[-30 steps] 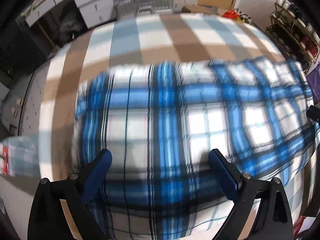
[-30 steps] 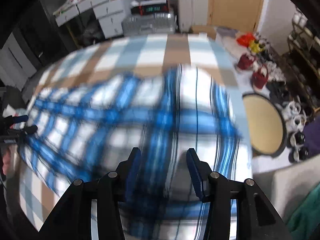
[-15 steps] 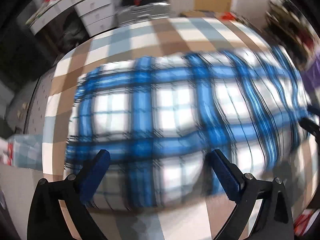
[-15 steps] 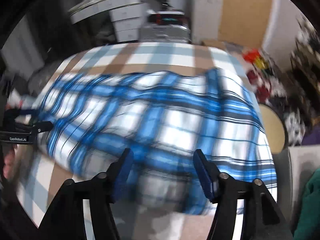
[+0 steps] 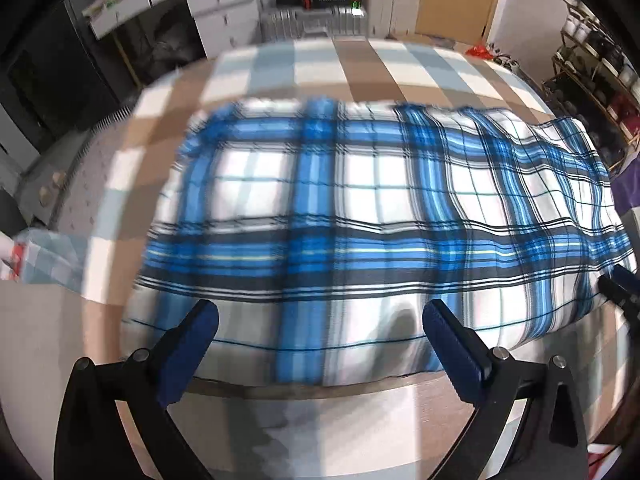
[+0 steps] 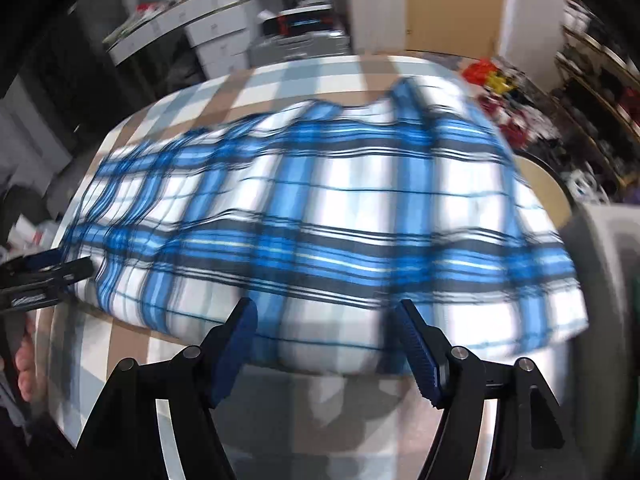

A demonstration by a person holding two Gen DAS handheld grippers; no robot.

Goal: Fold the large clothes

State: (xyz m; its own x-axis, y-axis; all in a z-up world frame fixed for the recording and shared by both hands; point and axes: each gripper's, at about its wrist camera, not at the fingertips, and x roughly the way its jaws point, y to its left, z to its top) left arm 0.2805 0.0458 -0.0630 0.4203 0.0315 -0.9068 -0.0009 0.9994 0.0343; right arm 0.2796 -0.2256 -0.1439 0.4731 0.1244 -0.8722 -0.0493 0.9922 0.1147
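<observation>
A blue, white and black plaid garment (image 5: 360, 216) lies spread flat across the table's checked cloth (image 5: 360, 60). In the right wrist view the same garment (image 6: 320, 216) fills the middle. My left gripper (image 5: 320, 316) hovers open over the garment's near edge, with nothing gripped. My right gripper (image 6: 325, 312) also hangs above the near edge. Its jaws are opening, and the fabric lies below them rather than between the pads. Each gripper shows in the other's view: the left gripper (image 6: 52, 272) at the garment's left end, the right gripper (image 5: 620, 288) at its right end.
White drawers (image 5: 224, 20) and a silver case (image 5: 312, 24) stand behind the table. Shelves with shoes (image 5: 592, 68) line the right side. A round tan top (image 6: 548, 188) sits to the right, and a plastic bag (image 5: 40, 256) to the left. A person's fingers (image 6: 28, 364) hold the left gripper.
Both grippers have drawn back toward the table's near edge, so more of the garment and bare tablecloth shows. The right jaws have spread wider. The garment now lies flat.
</observation>
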